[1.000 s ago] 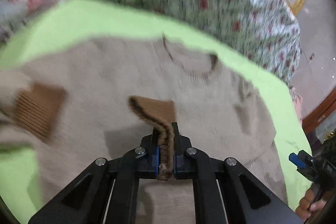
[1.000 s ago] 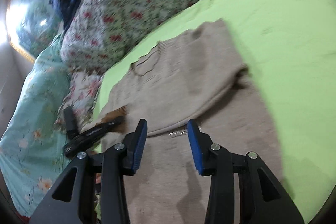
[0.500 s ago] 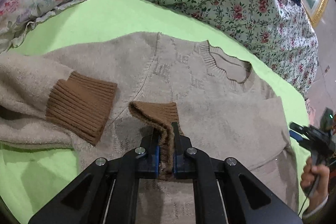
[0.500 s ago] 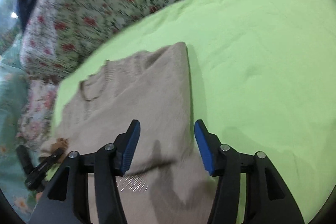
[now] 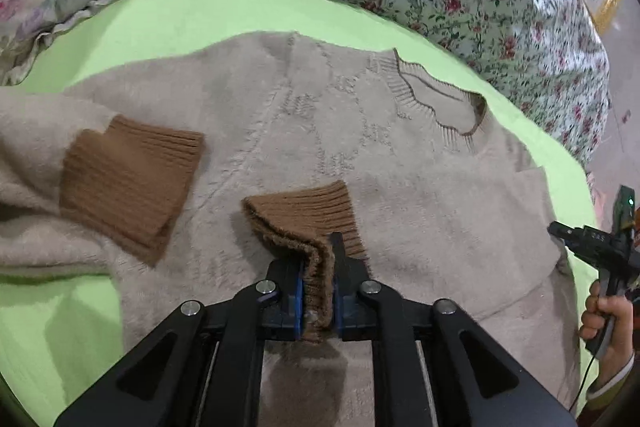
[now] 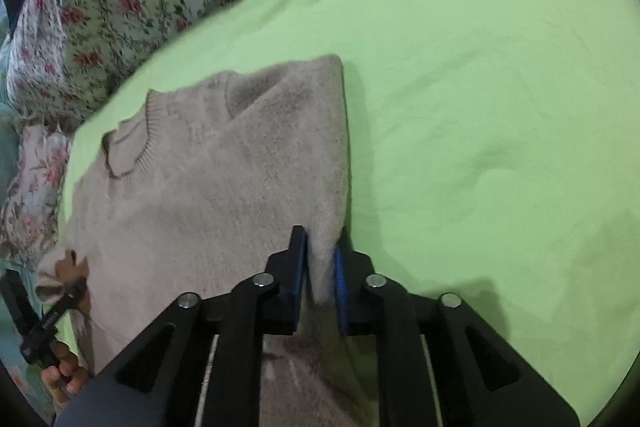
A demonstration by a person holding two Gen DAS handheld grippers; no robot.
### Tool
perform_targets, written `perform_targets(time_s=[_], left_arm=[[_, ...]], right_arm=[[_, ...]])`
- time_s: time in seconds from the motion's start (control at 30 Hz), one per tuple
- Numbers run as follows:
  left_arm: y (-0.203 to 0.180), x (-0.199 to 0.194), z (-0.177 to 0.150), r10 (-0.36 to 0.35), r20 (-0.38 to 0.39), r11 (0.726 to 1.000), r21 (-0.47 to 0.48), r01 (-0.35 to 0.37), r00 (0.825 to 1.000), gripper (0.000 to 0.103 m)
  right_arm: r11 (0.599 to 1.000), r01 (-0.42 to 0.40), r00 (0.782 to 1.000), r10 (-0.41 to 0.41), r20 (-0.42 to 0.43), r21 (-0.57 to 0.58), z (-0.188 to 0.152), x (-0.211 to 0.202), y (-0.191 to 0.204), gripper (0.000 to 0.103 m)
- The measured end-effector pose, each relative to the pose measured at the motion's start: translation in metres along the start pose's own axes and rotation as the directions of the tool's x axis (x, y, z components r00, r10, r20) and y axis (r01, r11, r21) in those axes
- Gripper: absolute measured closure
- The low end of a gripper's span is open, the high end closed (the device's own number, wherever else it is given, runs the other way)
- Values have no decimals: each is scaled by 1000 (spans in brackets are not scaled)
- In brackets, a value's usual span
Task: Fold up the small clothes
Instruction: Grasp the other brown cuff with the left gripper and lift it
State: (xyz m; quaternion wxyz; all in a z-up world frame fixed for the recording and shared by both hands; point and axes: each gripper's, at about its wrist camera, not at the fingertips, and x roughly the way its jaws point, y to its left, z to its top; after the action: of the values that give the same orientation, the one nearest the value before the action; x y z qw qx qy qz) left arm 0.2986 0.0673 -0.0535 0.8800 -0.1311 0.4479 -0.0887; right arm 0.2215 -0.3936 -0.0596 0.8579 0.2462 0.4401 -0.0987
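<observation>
Beige sweater (image 5: 400, 195), brown cuffs (image 5: 128, 179); lime-green sheet (image 6: 480, 67)

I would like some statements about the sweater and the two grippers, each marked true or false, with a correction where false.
1. The left gripper is clamped on a brown ribbed cuff. True.
2. The sweater is dark blue. False: it is beige.
3. The right gripper pinches the sweater's folded edge. True.
4. The sweater lies on a wooden table. False: it lies on a green sheet.
</observation>
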Motion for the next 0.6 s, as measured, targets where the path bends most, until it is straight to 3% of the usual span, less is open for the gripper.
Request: perform_targets(time_s=[0.07,0.13,0.23,0.3,0.37,0.43,0.53,0.6], left_arm=[[1,-6,-2,27,6,1000,9,-27,1000,86],[4,-16,-7,41,7,999,14,-41,999,86],[8,-37,-15,64,18,997,31,-64,998,85],[13,-60,-18,77,48,995,54,-79,996,77],[18,-75,-16,91,78,993,74,-97,993,48],[23,-89,-7,131,126,985,96,-143,983,36],[25,-89,12,147,143,976,141,-167,979,22],[24,-74,23,180,122,962,184,-200,976,21]], right_arm=[[1000,3,998,-2,55,-24,-8,-18,9,76],[997,-23,998,28,63,-72,-23,-31,25,51],[989,-83,996,88,33,-120,-50,-44,46,45],[984,-121,992,124,13,-127,-67,-50,55,45],[979,-167,986,167,-12,-117,-85,-56,63,44],[977,-183,983,181,-28,-106,-101,-59,71,41],[970,-217,976,212,-58,-107,-122,-61,85,40],[964,-244,968,236,-81,-107,-134,-61,94,40]])
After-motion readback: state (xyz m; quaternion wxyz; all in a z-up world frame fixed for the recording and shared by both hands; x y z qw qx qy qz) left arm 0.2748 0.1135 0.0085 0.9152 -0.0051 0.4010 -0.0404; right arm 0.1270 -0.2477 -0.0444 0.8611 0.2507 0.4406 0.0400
